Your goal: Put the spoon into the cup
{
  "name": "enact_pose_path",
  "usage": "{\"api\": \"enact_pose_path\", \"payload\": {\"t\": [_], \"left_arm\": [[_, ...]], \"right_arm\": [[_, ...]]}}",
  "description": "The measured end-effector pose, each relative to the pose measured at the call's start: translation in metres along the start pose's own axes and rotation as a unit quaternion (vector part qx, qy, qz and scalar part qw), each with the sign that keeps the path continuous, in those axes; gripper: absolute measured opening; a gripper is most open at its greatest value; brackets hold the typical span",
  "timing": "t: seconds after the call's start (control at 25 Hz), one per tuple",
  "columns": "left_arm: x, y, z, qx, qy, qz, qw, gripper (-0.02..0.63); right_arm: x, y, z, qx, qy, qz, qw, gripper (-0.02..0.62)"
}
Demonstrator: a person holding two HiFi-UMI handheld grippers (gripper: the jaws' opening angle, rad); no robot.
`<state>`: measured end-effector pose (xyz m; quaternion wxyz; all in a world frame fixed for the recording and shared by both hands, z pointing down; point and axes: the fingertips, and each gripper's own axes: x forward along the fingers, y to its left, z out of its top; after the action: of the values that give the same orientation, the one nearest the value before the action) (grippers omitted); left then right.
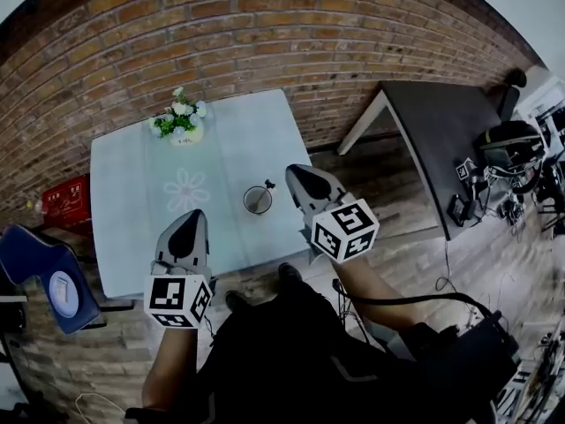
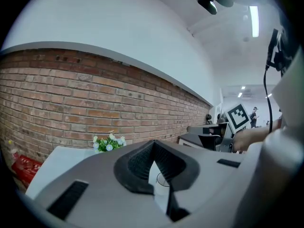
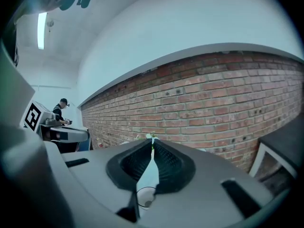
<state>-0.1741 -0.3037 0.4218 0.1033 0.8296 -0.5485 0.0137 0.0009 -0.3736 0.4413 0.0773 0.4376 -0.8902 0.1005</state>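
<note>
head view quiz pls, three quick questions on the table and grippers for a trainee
1. True or false: the cup sits between the jaws of the right gripper.
2. What stands at the far end of the table? A flower pot; B kettle; C book.
3. Fill in: the left gripper holds ____.

Key: 1 false, the cup stands on the table, apart from both grippers. 2 A. 3 nothing, its jaws are shut and empty.

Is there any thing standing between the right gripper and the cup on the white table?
Nothing visible does. The right gripper hovers just to the right of the cup, with only bare table below the gap between them. The flower pot stands far behind, at the table's far edge.
</note>
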Motion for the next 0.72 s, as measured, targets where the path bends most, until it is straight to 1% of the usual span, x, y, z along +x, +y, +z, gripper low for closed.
{"api": "enact_pose_path", "payload": {"t": [0.12,0.24,0.28,0.36,0.44,0.56,0.72], "left_arm": [[0.0,0.003,0.01,-0.001,-0.008,-0.006,0.9999,0.009],[0.001,-0.001,0.021,0.021,-0.019,-0.006,0.9996,0.01],[0.002,-0.003,0.024,0.023,-0.023,-0.008,0.9994,0.009],[0.004,-0.007,0.029,0.013,-0.029,-0.01,0.9995,0.009],[0.004,-0.009,0.034,0.007,-0.033,-0.008,0.9994,0.009],[0.006,-0.013,0.04,0.01,-0.037,-0.006,0.9992,0.011],[0.007,-0.02,0.041,0.003,-0.037,-0.007,0.9993,0.011]], "right_arm": [[-0.012,0.003,0.005,0.002,0.0,-0.011,1.0,0.028],[-0.026,0.002,0.013,-0.003,-0.003,-0.023,1.0,0.023],[-0.03,0.0,0.017,-0.005,-0.005,-0.026,1.0,0.023],[-0.037,-0.003,0.024,-0.008,-0.009,-0.028,1.0,0.023],[-0.043,-0.004,0.03,-0.009,-0.013,-0.026,1.0,0.021],[-0.051,-0.005,0.038,-0.01,-0.018,-0.019,1.0,0.018],[-0.056,0.0,0.04,-0.016,-0.019,-0.005,1.0,0.018]]}}
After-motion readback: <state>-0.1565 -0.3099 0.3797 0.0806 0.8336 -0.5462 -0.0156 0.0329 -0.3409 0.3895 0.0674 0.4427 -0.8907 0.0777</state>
